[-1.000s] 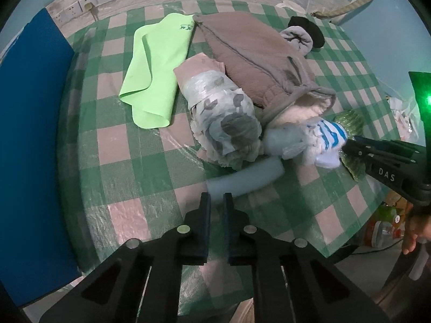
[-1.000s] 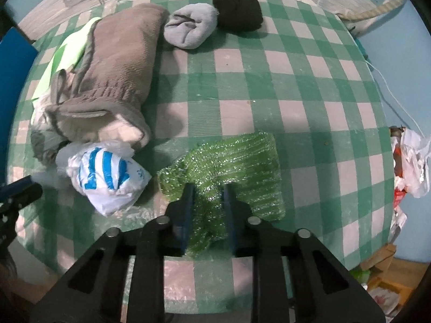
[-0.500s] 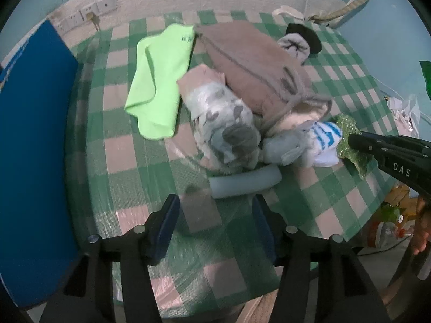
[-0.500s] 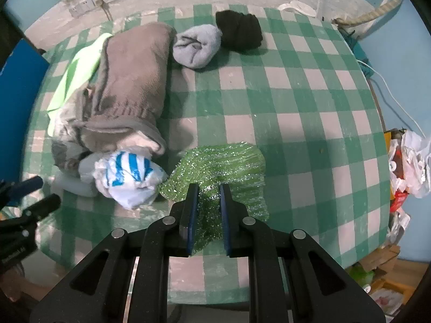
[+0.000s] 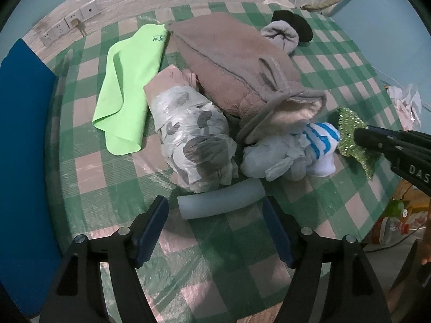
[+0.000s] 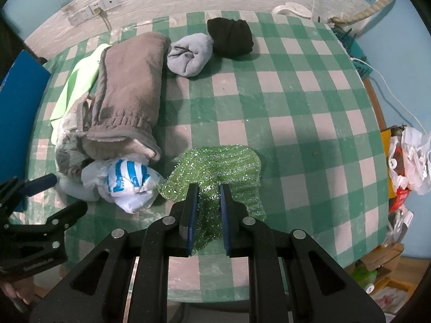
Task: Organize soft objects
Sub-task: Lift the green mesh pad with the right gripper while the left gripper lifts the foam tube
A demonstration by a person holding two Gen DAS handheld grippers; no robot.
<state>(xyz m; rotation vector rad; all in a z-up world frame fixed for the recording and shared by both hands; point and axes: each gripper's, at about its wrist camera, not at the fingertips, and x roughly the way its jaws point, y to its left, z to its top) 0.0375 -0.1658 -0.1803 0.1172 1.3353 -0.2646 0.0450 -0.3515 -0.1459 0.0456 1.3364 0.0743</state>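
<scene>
A pale blue foam tube (image 5: 222,198) lies flat on the checked worktop (image 6: 296,113), its long axis running left to right across the left wrist view, the right end angled slightly away. The left gripper (image 5: 215,210) hovers just short of it, released, its blue-padded fingers (image 5: 150,226) spread wide enough to bracket both ends of the tube without touching it. Just beyond the tube sits a pile: a leaf-print bag (image 5: 191,140), a blue-striped white bag (image 5: 317,145), a brown fleece roll (image 5: 237,64) whose long axis runs away toward the wall, and a lime cloth (image 5: 126,88) spread flat to its left. A grey sock ball (image 6: 190,58) touches a black one (image 6: 231,40) at the far side. The right gripper (image 6: 207,210) points forward over the near edge, clenched on a glittery green mesh (image 6: 223,167), which is bunched between the pads and fans out flat on the worktop ahead, its left corner reaching the striped bag. The mesh looks crinkled and sparkly.
</scene>
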